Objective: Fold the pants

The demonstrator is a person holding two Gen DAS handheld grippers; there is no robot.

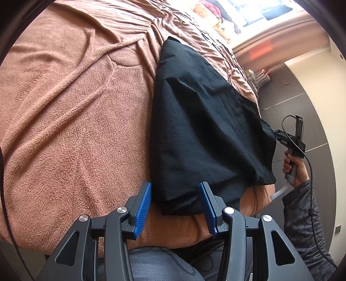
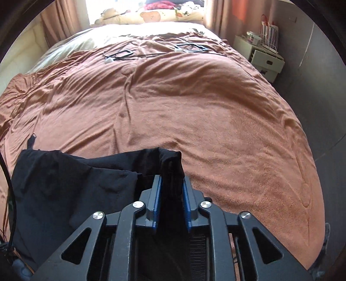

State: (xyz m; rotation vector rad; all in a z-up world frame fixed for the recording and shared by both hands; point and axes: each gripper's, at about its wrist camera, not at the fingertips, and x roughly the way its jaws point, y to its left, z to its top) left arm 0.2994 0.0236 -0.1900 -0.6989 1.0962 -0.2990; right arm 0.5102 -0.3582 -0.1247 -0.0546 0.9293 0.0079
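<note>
The black pants (image 1: 201, 121) lie on the brown blanket (image 1: 71, 121) near the bed's front edge. My left gripper (image 1: 175, 188) is open, its blue pads either side of the pants' near corner, not closed on it. My right gripper (image 2: 172, 181) is shut on a bunched edge of the pants (image 2: 64, 179) and holds it slightly raised. In the left wrist view the right gripper (image 1: 276, 134) shows at the pants' far right edge, held by a hand.
The brown blanket (image 2: 194, 103) covers the bed. Black cables and small frames (image 2: 151, 51) lie near the pillows (image 2: 151, 17). A white bedside cabinet (image 2: 263, 58) stands at the right. Grey floor (image 1: 302, 108) runs along the bed's side.
</note>
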